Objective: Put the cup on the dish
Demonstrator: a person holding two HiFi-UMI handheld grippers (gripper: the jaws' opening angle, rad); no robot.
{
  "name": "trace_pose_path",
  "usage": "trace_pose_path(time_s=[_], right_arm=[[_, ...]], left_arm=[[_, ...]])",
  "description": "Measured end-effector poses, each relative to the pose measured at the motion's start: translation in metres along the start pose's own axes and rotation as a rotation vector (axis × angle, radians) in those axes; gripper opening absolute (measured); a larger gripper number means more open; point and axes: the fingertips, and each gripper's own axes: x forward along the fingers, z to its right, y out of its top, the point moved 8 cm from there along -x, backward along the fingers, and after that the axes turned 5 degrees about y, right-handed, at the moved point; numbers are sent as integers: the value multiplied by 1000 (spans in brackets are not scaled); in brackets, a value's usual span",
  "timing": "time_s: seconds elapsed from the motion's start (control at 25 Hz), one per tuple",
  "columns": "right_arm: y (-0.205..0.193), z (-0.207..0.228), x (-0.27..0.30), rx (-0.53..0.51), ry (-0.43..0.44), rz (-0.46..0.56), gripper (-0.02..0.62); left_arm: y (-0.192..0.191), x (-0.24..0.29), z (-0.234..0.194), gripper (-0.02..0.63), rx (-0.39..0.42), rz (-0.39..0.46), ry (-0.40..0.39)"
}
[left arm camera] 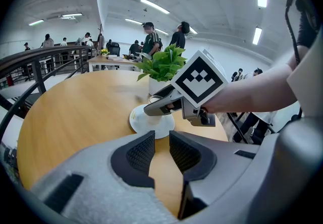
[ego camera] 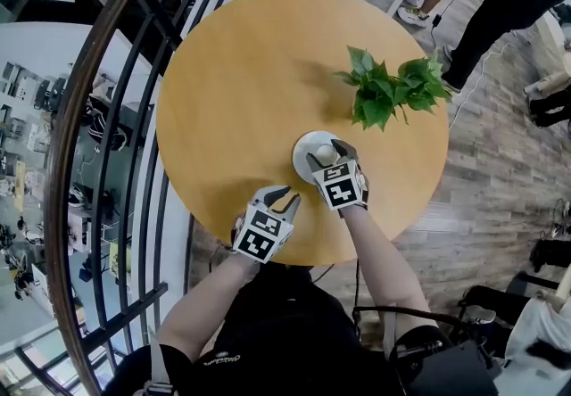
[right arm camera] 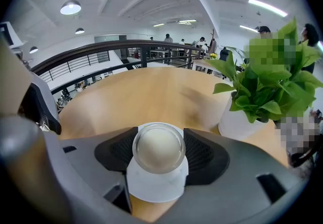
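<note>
Right gripper view: the cup (right arm camera: pixel 159 145) sits low in the centre of the frame, pinched between the pads of the right claw (right arm camera: pixel 159 155), directly over the white dish (right arm camera: pixel 156 185). Whether it rests on the dish is unclear. Letting go looks like the step left. The left claw (left arm camera: pixel 162 151), bottom centre, is narrowly parted and empty above the round surface (ego camera: pixel 232 73).

Round, light-wood desk (ego camera: pixel 241 73) carried two things directly on its top: a white dish (ego camera: pixel 302 153) near the edge closest to the person, and a leafy green plant (ego camera: pixel 388 91) in a white pot (right arm camera: pixel 234 124) standing near the dish, farther right.
</note>
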Motion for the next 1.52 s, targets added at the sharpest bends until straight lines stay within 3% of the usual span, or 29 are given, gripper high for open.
trace_pose_path(time_s=[0.44, 0.76, 1.16, 1.52], right_arm=[[5, -1, -21, 15, -23, 45, 264], [27, -8, -70, 74, -34, 181, 234], [44, -11, -160, 156, -89, 414, 120], [26, -30, -226, 211, -112, 526, 86]], left_arm=[[11, -3, 2, 97, 26, 18, 9], [37, -14, 12, 97, 57, 76, 19], [84, -30, 36, 96, 100, 164, 15], [119, -65, 76, 71, 150, 291, 35]])
